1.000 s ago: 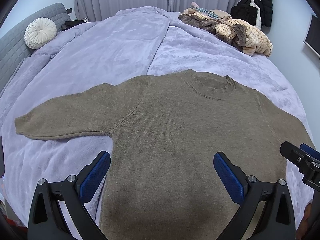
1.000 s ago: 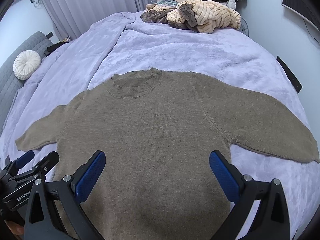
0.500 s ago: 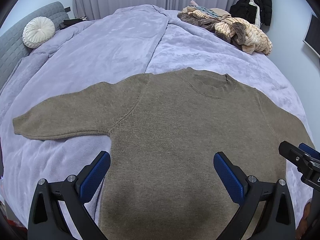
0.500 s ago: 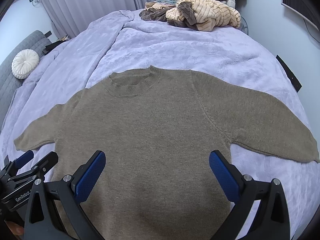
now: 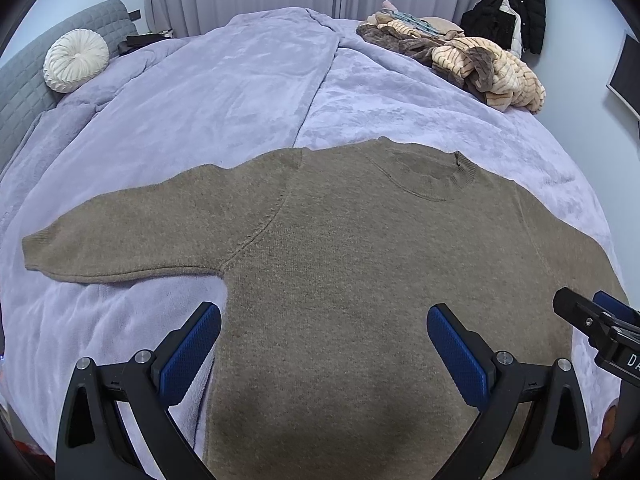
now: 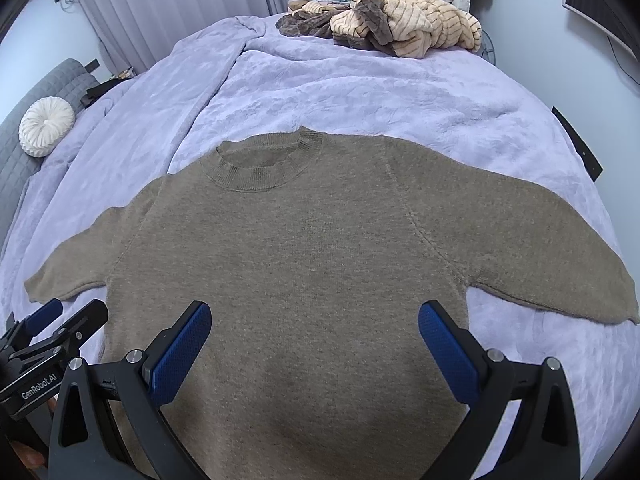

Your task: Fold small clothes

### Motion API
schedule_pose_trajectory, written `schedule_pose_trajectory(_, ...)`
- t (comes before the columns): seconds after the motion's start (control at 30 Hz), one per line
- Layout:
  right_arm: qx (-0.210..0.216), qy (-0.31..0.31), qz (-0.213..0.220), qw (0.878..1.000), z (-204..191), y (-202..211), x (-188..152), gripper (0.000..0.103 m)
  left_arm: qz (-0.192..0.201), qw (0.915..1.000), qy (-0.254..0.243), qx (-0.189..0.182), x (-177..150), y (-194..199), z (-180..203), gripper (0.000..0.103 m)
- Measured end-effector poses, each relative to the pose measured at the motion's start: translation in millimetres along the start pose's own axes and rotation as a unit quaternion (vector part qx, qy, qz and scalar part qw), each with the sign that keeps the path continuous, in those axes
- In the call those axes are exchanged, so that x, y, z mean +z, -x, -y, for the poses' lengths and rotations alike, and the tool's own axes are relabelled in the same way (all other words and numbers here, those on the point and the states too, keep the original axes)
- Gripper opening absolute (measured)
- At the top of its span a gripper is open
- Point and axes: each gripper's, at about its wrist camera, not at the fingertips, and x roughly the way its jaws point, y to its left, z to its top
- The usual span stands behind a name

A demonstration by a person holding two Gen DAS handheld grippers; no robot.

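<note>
Left wrist view gives me the olive-brown knitted sweater spread flat, front up, on the lavender plush blanket of the bed, with its left sleeve stretched out full to the cuff. My left tongs hang wide open over the sweater's lower body, gripping nothing. Only here do I see the black coat hanging beyond the heap of striped cream and brown clothes, which lies past the sweater's collar.

The right wrist view shows me the other sleeve instead, laid out to its cuff, and the ribbed round collar face on. My right tongs are equally wide apart and empty, also above the sweater's lower body. The round white pleated cushion sits well apart from the sweater, against the grey quilted headboard.

Compared with a second ago, the sweater lies the same; both tongs have held their spread, with only a slight drift in my framing.
</note>
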Motion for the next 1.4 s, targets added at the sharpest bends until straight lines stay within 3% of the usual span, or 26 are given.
schedule_pose_trajectory(0.4,-0.006,-0.001,-0.005,1.000,-6.8,-5.0,5.5,0.103,-0.007,0.9998,0.012,-0.012,8.1,-10.9,-21.0,0.103)
schedule_pose_trajectory(0.57,-0.004,0.002,-0.006,1.000,-13.5,-3.2,9.7,0.103,0.001,0.9992,0.024,-0.031,11.4,-14.2,-49.7,0.103)
schedule_pose_trajectory(0.63,0.000,0.009,-0.002,1.000,-22.4,-0.2,11.9,0.103,0.005,0.9990,0.036,-0.025,12.3,-16.3,-70.8,0.103)
schedule_pose_trajectory(0.8,0.028,0.038,0.001,0.999,-62.1,4.2,18.8,0.103,0.004,0.9956,0.086,0.037,11.8,-29.7,-150.4,0.103)
schedule_pose_trajectory(0.9,0.054,0.063,-0.002,0.997,-95.5,2.7,18.5,0.103,0.009,0.9885,0.132,0.073,7.0,-35.5,-211.3,0.103)
schedule_pose_trajectory(1.07,0.091,0.098,-0.030,0.991,-145.2,-11.3,0.8,0.103,0.008,0.9664,0.216,0.139,-10.2,-48.4,-307.1,0.103)
schedule_pose_trajectory(1.13,0.103,0.108,-0.048,0.988,-160.8,-20.8,-10.9,0.103,0.003,0.9582,0.257,0.126,-18.8,-59.4,-338.6,0.103)
schedule_pose_trajectory(1.27,0.105,0.131,-0.085,0.982,-182.1,-40.2,-33.9,0.103,0.020,0.9440,0.327,0.041,-26.9,-77.7,-376.7,0.103)
schedule_pose_trajectory(1.4,0.107,0.132,-0.107,0.980,-183.7,-50.6,-49.4,0.103,0.062,0.9412,0.332,-0.011,-17.7,-79.6,-379.4,0.103)
